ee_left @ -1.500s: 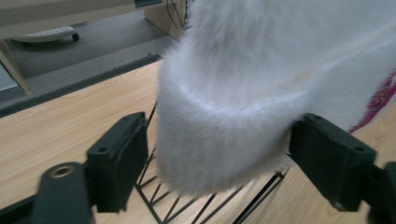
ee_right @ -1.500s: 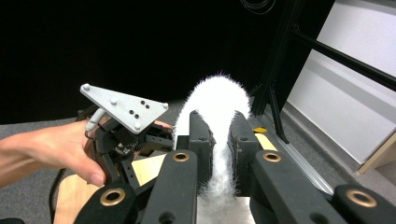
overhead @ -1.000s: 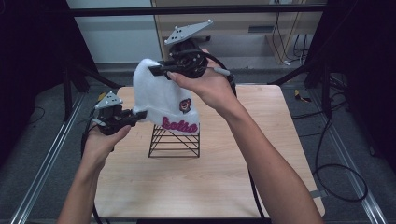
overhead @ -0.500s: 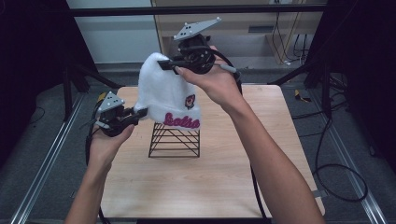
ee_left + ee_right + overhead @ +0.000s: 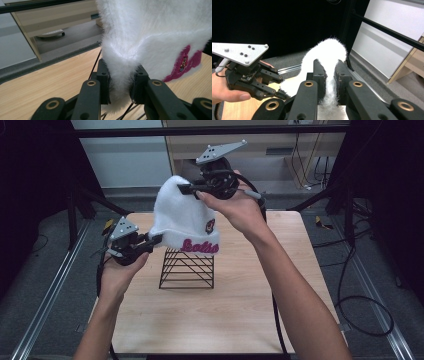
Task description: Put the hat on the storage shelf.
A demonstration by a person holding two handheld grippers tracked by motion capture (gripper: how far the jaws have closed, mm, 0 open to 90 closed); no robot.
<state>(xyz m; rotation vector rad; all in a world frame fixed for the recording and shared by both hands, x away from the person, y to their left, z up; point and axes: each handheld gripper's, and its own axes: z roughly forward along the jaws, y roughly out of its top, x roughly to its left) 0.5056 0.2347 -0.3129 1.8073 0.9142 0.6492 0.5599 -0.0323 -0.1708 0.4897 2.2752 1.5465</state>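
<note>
tool (image 5: pixel 120 86) pinching white beanie (image 5: pixel 150 37), wooden table (image 5: pixel 50 82)

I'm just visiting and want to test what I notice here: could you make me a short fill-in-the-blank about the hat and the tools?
1. The fluffy hat is coloured ____.
2. The left tool is shut on the hat's ____ edge.
3. Under the hat stands a black ____ rack on the wooden table.
4. The right tool grips the hat's ____.

Missing words: white; lower; wire; top

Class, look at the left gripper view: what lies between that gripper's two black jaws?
A pinched fold of the fluffy white hat, near its brim; the left gripper is shut on it, as the left gripper view shows.
</note>
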